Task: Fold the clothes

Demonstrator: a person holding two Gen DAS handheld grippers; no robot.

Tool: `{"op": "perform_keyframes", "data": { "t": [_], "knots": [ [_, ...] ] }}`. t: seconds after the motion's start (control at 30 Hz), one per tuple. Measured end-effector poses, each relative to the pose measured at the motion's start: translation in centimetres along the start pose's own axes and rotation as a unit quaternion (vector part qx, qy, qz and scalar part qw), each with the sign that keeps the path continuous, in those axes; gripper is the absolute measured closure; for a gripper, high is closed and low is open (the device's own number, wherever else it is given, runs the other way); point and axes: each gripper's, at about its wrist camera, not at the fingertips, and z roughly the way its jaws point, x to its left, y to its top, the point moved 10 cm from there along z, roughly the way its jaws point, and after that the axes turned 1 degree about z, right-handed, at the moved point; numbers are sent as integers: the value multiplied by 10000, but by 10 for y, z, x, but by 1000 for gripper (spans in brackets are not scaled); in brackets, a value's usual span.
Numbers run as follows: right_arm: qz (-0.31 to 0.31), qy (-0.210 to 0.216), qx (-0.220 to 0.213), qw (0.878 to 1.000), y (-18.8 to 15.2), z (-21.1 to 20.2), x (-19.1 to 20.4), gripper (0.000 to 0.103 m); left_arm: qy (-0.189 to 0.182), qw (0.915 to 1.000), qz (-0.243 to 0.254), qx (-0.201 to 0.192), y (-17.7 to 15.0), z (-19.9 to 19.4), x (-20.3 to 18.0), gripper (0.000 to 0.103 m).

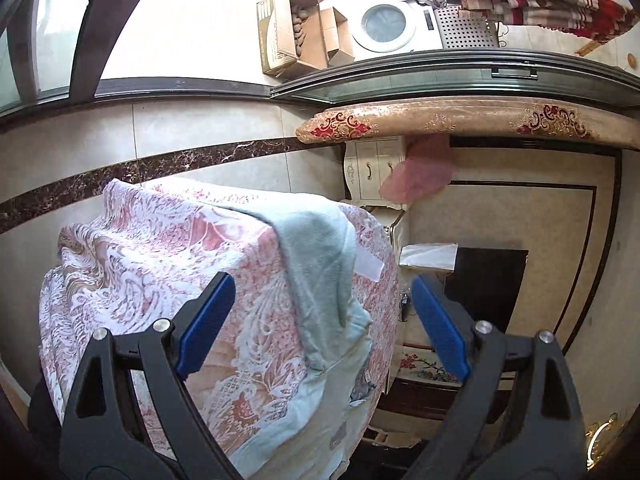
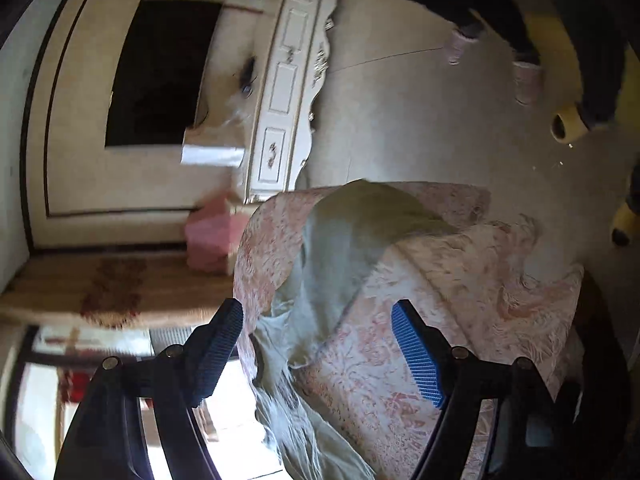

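A pale green garment (image 1: 320,264) lies draped over the edge of a table covered with a pink and white lace cloth (image 1: 168,264); part of it hangs down the side. My left gripper (image 1: 324,304) is open, its blue pads either side of the garment, close above it. In the right wrist view the same garment (image 2: 348,240) runs across the lace cloth (image 2: 460,280) and hangs off the edge. My right gripper (image 2: 320,336) is open and empty, just over the hanging part.
A white carved cabinet (image 1: 372,176) and a pink bag (image 1: 420,172) stand past the table, with a patterned rolled cloth (image 1: 460,124) behind. Cardboard boxes (image 1: 304,28) and a washing machine (image 1: 388,26) are beyond a sliding door track. Chair legs (image 2: 528,80) stand on the tiled floor.
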Motion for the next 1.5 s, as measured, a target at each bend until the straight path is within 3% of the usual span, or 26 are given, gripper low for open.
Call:
{"op": "perform_keyframes", "data": {
  "t": [0.1, 0.3, 0.47, 0.57, 0.63, 0.77, 0.83, 0.93, 1.03, 1.13, 1.2, 1.23, 1.33, 1.4, 1.5],
  "knots": [
    [835, 270, -468, 9950, 13, -5, -35, 25, 112, 9999, 47, 88, -8, 0, 4, 12],
    [2183, 930, -473, 9703, 34, 25, -96, 23, 275, 9988, 366, 176, -23, 6, -20, 12],
    [3361, 1416, -54, 9311, 48, 68, -131, 23, 445, 9963, 696, 249, -41, 5, -50, 12],
    [4055, 1364, 327, 9033, 42, 95, -149, 23, 508, 9946, 835, 340, -62, 5, -65, 12],
    [4259, 1369, 388, 8935, 45, 106, -153, 23, 522, 9930, 935, 498, -83, 9, -75, 12],
    [4168, 1380, 531, 8969, 56, 119, -150, 23, 569, 9819, 1522, 975, -147, 32, -104, 12],
    [4123, 1618, 627, 8944, 61, 127, -143, 24, 577, 9761, 1723, 1192, -179, 45, -116, 12],
    [3885, 1554, 709, 9055, 69, 136, -133, 29, 550, 9713, 1827, 1418, -216, 57, -127, 12],
    [3763, 1599, 775, 9093, 68, 132, -119, 43, 527, 9671, 1907, 1600, -245, 60, -135, 12],
    [3411, 1626, 773, 9226, 65, 120, -99, 46, 631, 9563, 2224, 1793, -268, 62, -137, 12],
    [3365, 1663, 798, 9234, 61, 119, -90, 46, 717, 9457, 2508, 1941, -285, 67, -139, 12],
    [3306, 1579, 789, 9271, 60, 119, -89, 52, 765, 9388, 2677, 2029, -295, 71, -141, 12],
    [3067, 1337, 524, 9409, 68, 119, -89, 92, 955, 9060, 3344, 2412, -339, 97, -145, 12],
    [2914, 1371, 294, 9463, 76, 113, -84, 94, 916, 8844, 3731, 2650, -371, 115, -151, 12],
    [2152, 1380, 62, 9667, 84, 102, -57, 94, 745, 8729, 3877, 2867, -407, 147, -154, 12]
  ]
}}
